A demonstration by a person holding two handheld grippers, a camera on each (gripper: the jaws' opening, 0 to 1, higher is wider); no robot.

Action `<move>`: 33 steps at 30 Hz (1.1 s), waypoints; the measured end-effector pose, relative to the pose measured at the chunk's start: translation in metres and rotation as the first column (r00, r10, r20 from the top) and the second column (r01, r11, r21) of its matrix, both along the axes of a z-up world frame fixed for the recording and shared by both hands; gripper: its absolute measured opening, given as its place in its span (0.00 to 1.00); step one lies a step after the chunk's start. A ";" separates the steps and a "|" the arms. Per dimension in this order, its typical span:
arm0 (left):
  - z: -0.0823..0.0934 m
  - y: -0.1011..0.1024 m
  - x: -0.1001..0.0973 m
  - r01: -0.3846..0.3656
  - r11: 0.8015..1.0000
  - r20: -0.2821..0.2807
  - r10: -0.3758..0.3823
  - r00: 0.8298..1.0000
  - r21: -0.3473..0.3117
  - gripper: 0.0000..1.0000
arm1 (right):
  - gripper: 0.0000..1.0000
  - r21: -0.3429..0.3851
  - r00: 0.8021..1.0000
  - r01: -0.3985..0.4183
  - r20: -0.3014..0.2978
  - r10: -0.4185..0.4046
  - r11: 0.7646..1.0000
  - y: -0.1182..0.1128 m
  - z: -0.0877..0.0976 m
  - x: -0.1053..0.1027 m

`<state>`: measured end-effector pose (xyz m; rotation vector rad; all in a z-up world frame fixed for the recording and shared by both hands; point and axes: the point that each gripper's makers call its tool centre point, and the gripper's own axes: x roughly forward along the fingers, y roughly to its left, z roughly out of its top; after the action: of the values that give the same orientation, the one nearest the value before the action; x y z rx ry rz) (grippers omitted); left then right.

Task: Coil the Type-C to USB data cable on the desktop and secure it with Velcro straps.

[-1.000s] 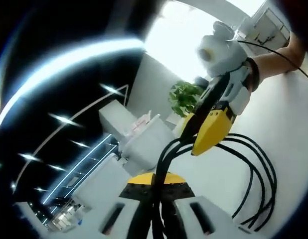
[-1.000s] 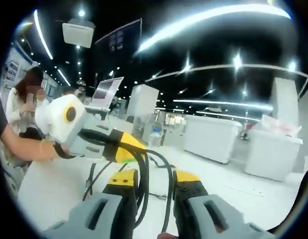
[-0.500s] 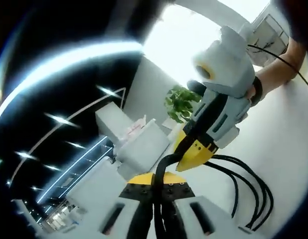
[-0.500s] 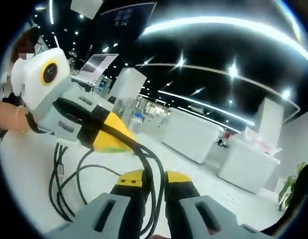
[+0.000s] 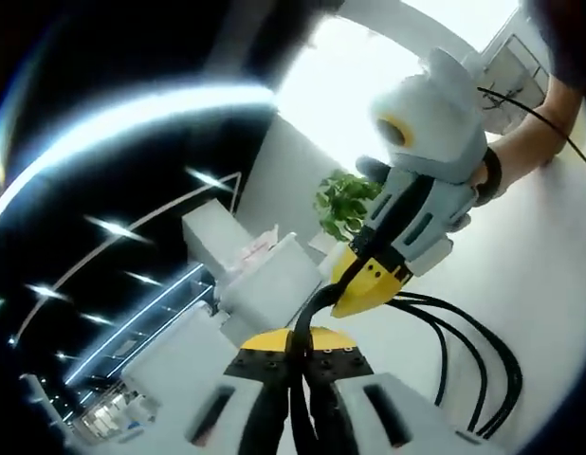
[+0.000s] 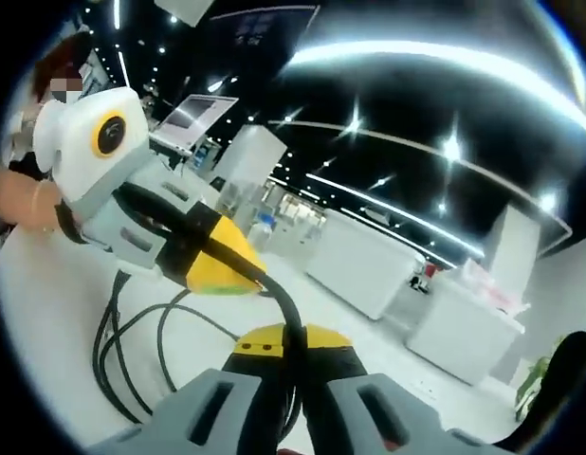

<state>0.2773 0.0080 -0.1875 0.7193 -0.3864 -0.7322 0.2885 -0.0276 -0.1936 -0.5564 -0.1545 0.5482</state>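
Left gripper view: the left gripper has its jaws clenched on a gathered bundle of the black data cable, and the right gripper comes in from the right, its yellow tips pinched on the same bundle just beyond. Further right, several loops of the cable hang down over the white desktop. In the right gripper view the right gripper grips the cable likewise, beside the left gripper, with loops trailing to the near left. Coiling looks largely done; no Velcro strap is visible, so securing seems left.
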 end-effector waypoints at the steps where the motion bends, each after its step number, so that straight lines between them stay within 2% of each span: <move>1: -0.002 0.000 0.001 -0.007 1.000 0.005 0.007 1.000 0.013 0.08 | 0.03 -0.002 1.000 -0.005 0.006 0.005 1.000 0.001 0.001 -0.001; 4: -0.003 0.001 0.003 -0.026 0.999 0.026 0.025 0.999 0.038 0.09 | 0.03 -0.017 1.000 -0.013 0.021 0.013 1.000 0.004 0.003 -0.003; 7: -0.003 0.001 0.004 -0.034 0.999 0.027 0.033 0.999 0.036 0.08 | 0.03 -0.019 0.999 -0.017 0.026 0.018 1.000 0.004 0.003 -0.004; 13: -0.002 0.007 0.010 -0.064 0.997 0.030 0.063 0.998 0.039 0.06 | 0.03 0.018 0.997 -0.082 0.008 0.082 0.996 0.013 0.003 -0.010; 19: -0.002 0.008 0.010 -0.079 0.995 0.056 0.076 0.996 0.060 0.05 | 0.04 0.010 0.994 -0.111 0.014 0.111 0.994 0.018 0.004 -0.015; 21: -0.001 0.009 0.010 -0.071 0.997 0.031 0.069 0.997 0.038 0.04 | 0.04 0.019 0.993 -0.118 0.007 0.118 0.993 0.019 0.002 -0.016; 24: 0.000 0.012 0.011 -0.065 0.998 -0.002 0.065 0.998 0.027 0.04 | 0.06 0.078 0.992 -0.128 -0.012 0.129 0.989 0.021 0.003 -0.016; 27: -0.002 0.015 0.015 -0.077 0.997 -0.021 0.077 0.997 0.021 0.04 | 0.08 0.156 0.984 -0.169 -0.027 0.175 0.973 0.025 0.005 -0.019; 32: -0.002 0.021 0.019 -0.089 0.996 -0.062 0.088 0.994 -0.009 0.04 | 0.20 0.254 0.957 -0.258 -0.066 0.283 0.932 0.034 0.011 -0.030; 33: 0.000 0.023 0.020 -0.085 0.996 -0.088 0.082 0.993 -0.038 0.04 | 0.20 0.299 0.944 -0.291 -0.067 0.324 0.909 0.036 0.016 -0.034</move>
<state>0.2972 0.0315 -0.1879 0.6579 -0.2899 -0.6718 0.2541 0.0081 -0.1777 -0.2152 -0.2098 0.8493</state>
